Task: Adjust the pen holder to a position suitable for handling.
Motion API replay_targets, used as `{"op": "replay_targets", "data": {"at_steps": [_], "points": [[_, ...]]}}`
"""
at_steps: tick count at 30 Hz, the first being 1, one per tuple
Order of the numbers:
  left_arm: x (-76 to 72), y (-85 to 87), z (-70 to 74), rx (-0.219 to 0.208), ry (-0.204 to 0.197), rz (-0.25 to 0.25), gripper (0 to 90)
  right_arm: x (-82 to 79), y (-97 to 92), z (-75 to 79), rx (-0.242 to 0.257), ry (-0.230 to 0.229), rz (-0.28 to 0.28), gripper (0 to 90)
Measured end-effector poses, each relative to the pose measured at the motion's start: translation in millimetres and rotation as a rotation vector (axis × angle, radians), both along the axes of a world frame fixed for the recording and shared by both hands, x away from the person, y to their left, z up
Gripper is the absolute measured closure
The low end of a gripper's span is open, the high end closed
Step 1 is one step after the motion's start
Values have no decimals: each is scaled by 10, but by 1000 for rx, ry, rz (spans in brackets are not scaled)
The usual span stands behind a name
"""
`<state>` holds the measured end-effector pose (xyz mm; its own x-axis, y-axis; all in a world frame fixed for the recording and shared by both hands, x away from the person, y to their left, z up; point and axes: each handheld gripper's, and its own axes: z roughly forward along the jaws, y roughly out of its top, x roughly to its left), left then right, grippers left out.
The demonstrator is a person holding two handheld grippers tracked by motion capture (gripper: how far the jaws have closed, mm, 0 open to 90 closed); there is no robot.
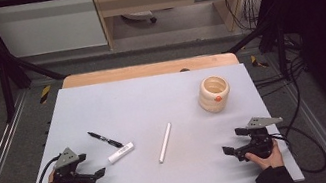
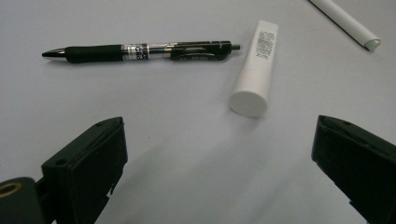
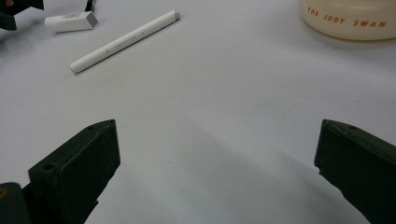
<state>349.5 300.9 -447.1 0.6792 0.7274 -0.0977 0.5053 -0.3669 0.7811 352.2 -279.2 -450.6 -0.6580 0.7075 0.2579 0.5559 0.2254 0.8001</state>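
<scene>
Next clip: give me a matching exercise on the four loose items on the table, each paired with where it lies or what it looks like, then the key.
Things:
1. black pen
2. short white tube
3. long white stick
4. cream ribbed holder

Descriptions:
A. stands upright toward the far right of the grey table, with an orange spot on its side
B. lies near the middle of the table, apart from the other items
C. lies farthest left, dark from tip to clicker
D. lies with a printed label on its side, one end close to the pen's clicker

Pairs: 1-C, 2-D, 3-B, 4-A
</scene>
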Motion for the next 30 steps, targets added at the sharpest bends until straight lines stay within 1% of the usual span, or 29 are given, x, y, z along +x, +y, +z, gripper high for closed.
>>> {"op": "replay_targets", "data": {"at_steps": [3, 8, 17, 20, 23, 26, 30], "points": [[0, -1, -4, 3, 2, 1, 36, 4, -4, 3, 1, -6, 2, 7], [-4, 3, -12, 2, 4, 3, 40, 5, 0, 13, 9, -1, -1, 9], [-3, 4, -34, 8, 9, 2, 43, 15, 71, 61, -3, -8, 4, 8], [-7, 1, -29, 10, 6, 1, 43, 26, 87, 69, -5, -13, 3, 7], [-7, -1, -24, 4, 4, 4, 44, 39, 105, 89, -10, -18, -2, 7], [-3, -3, -28, 6, 5, 3, 46, 50, 127, 116, -3, -27, -8, 6], [5, -1, -31, 7, 8, 2, 46, 72, 143, 140, -7, -43, -14, 6]]}}
